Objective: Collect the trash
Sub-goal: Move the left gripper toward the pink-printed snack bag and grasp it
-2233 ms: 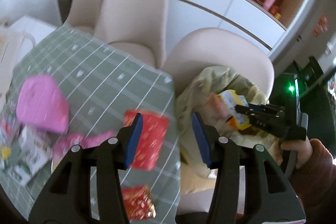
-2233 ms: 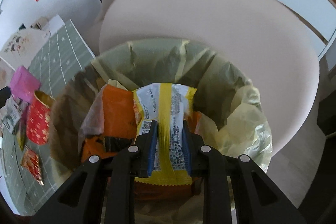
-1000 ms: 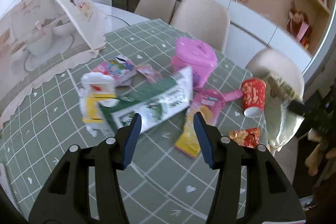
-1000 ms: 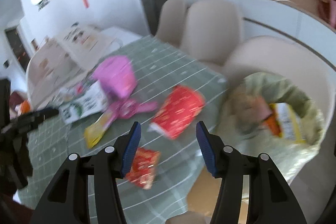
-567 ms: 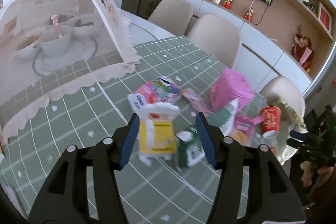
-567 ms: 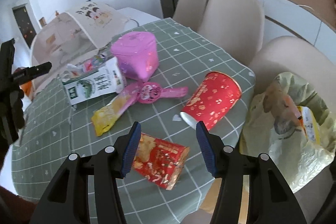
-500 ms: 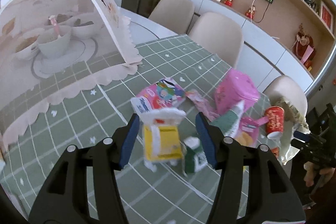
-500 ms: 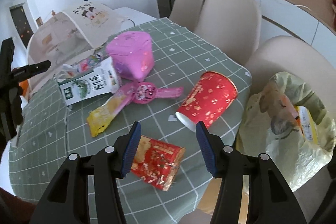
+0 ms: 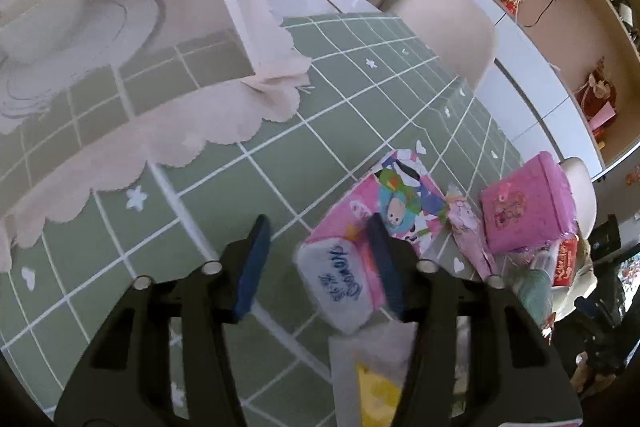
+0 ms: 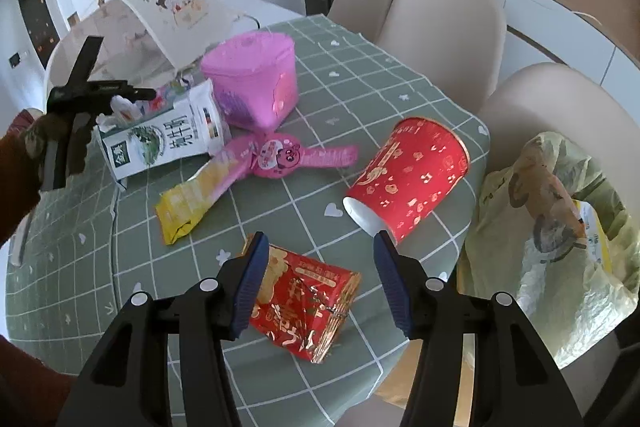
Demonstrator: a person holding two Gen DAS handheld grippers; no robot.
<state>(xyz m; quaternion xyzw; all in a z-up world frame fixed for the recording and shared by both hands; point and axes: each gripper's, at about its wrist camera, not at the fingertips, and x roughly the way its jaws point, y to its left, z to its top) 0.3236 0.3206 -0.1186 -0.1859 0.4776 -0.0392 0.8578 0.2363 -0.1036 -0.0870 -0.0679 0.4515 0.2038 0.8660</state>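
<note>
Now I am between pickups: some wrappers already sit in the yellow trash bag (image 10: 560,227) hanging at the right edge of the table, and more trash lies on the green checked tablecloth (image 10: 328,99).

On the far left, under the pale food cover (image 9: 120,27), are dishes that I leave alone. My left gripper (image 9: 316,259) hangs tilted down over the left end of the pile, its jaws closing; the blue pads do not press on anything yet. The pink tissue pack (image 9: 352,267) lies partly between them, with its white end toward me, and the right pad crosses over its top. Below it there is a blurred white and yellow wrapper (image 9: 376,379), and I cannot tell what it is. I judge the tissue pack to be my left hand's target; the next move calls for lowering further and centring the pack between the pads before they shut.

Further right lie the milk carton (image 10: 160,139), the pink tub (image 10: 252,79), the yellow snack bag (image 10: 188,203) and the pink fan-shaped toy (image 10: 280,155). Near me, my right gripper (image 10: 320,279) stands with jaws wide apart above the red foil packet (image 10: 304,311), not touching it. It needs to drop onto the packet and pinch it. Just right of that, the red paper cup (image 10: 408,179) lies on its side, near the bag.
</note>
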